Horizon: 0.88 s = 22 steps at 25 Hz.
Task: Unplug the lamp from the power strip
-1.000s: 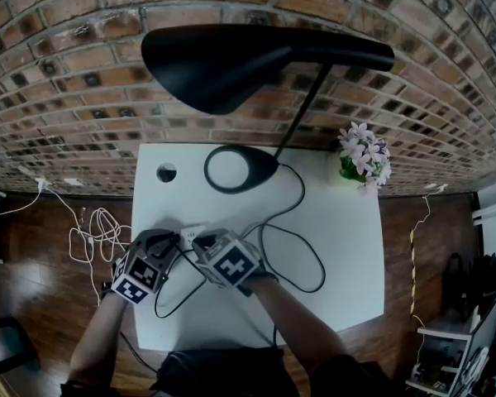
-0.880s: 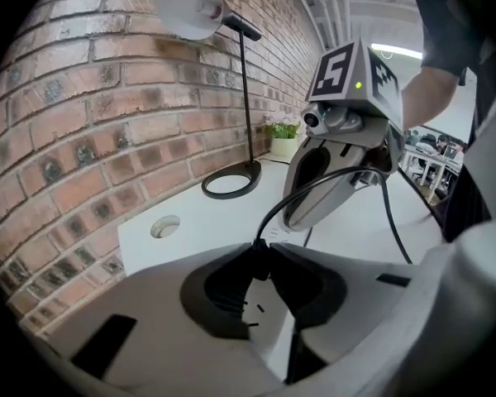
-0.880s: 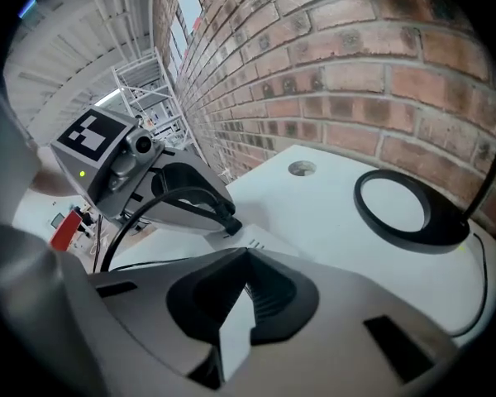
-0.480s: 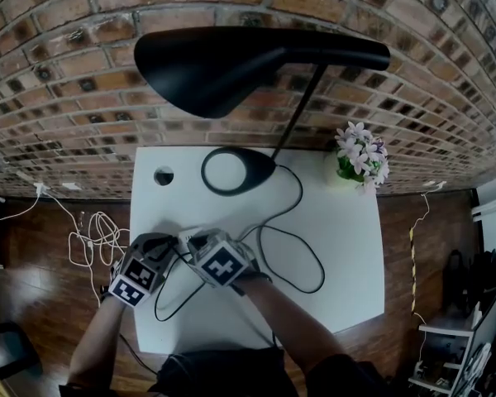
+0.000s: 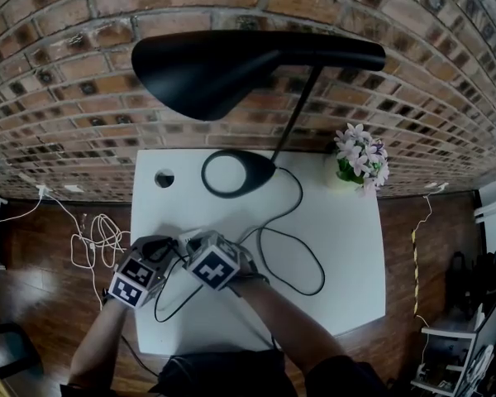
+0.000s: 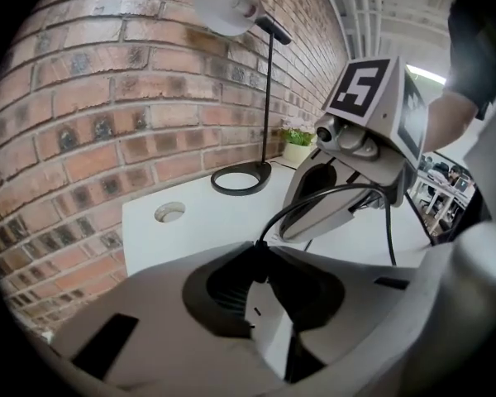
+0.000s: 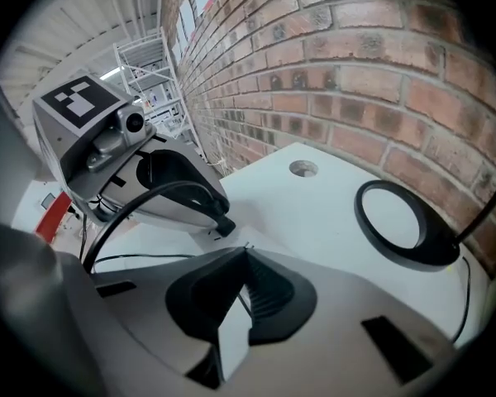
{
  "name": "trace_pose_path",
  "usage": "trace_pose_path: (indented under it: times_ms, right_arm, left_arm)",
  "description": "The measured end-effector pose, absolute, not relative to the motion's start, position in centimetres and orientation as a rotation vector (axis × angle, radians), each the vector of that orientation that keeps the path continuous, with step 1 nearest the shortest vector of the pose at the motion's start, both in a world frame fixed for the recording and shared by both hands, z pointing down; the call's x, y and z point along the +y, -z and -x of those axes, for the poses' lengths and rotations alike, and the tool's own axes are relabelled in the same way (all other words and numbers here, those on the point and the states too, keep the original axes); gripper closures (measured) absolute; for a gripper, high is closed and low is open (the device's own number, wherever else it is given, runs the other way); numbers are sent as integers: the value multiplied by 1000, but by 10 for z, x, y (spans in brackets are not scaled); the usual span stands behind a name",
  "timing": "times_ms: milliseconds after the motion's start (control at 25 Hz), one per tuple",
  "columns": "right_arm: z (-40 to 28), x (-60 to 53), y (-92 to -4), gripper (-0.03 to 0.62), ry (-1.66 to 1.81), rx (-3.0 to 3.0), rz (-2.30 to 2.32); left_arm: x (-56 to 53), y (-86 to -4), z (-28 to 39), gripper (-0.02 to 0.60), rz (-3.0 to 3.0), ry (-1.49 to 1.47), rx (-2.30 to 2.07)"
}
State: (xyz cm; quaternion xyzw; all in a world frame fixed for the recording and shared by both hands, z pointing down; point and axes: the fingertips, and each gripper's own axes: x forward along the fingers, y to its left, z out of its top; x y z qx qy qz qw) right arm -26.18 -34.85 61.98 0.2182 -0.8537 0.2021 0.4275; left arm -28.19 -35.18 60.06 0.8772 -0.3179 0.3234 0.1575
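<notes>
Left gripper [image 6: 260,253], jaws just closing, clamps the plug [image 7: 222,225]; its cord [image 6: 317,193] arcs toward upper right. Right gripper [image 7: 245,251] clamps the power strip [image 7: 232,337], whose long axis runs from bottom edge toward centre.

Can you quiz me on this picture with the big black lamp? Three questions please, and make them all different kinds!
1. True or false: the black lamp stands on a solid, filled-in disc.
2. What sits at the far right corner of the white table, by the brick wall?
A. a pot of flowers
B. a mug
C. a book
3. Fill in the word: the cord lying in a loop on the table is ____ in colour.

Key
1. False: its base is an open ring, and you can see the table through it.
2. A
3. black
</notes>
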Motion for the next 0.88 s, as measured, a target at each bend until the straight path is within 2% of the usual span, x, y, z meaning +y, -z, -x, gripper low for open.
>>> trace_pose_path:
  times_ms: [720,880]
  right_arm:
    - [263,-347,-621,594,-483,-2103,-531]
    - [263,-348,-621,595,-496,-2101,-526]
  left_arm:
    - [-345,-599,285,525,-2473,-877,-951]
    - [-361,-552,275,518,-2549,-573,-946]
